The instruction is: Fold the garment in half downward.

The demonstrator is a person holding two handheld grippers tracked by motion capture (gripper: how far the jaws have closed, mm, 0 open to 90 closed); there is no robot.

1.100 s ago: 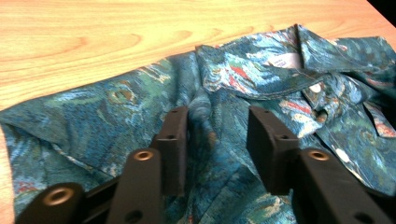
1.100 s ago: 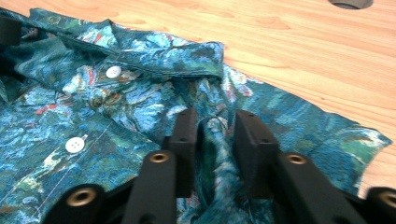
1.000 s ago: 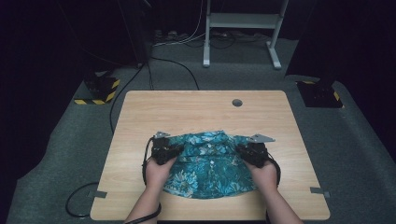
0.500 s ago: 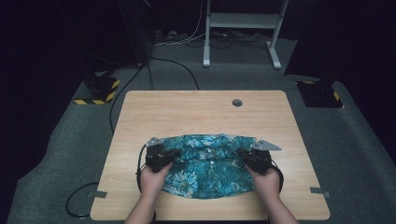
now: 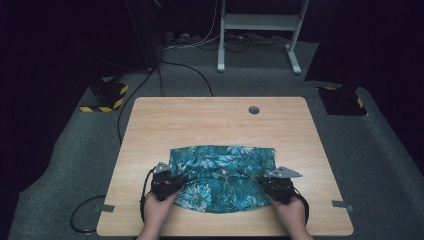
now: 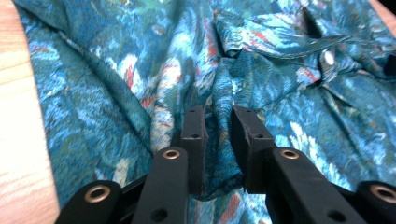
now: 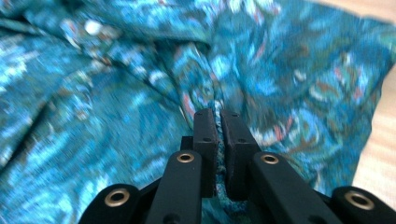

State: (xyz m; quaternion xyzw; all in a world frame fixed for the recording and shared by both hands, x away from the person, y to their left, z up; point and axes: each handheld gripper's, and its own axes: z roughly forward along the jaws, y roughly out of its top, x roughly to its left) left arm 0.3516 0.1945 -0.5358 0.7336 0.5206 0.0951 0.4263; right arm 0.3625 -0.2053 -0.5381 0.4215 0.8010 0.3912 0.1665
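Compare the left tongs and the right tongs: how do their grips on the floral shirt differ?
The left tongs hold a thick bunch of the teal floral shirt with a visible gap between the jaws; the right tongs pinch a thin fold, jaws nearly together. In the high view the left tongs grip the shirt's left edge, the right tongs its right edge. Both are closed on fabric, low over the wooden table.

Both forearms are extended from the near edge, set well apart. The left gripper (image 5: 167, 182) is held low in the left hand (image 5: 156, 210), its jaws having just been opening yet a fold is pinched between them — the right gripper (image 5: 275, 186) is clamped tight in the right hand (image 5: 291, 212).
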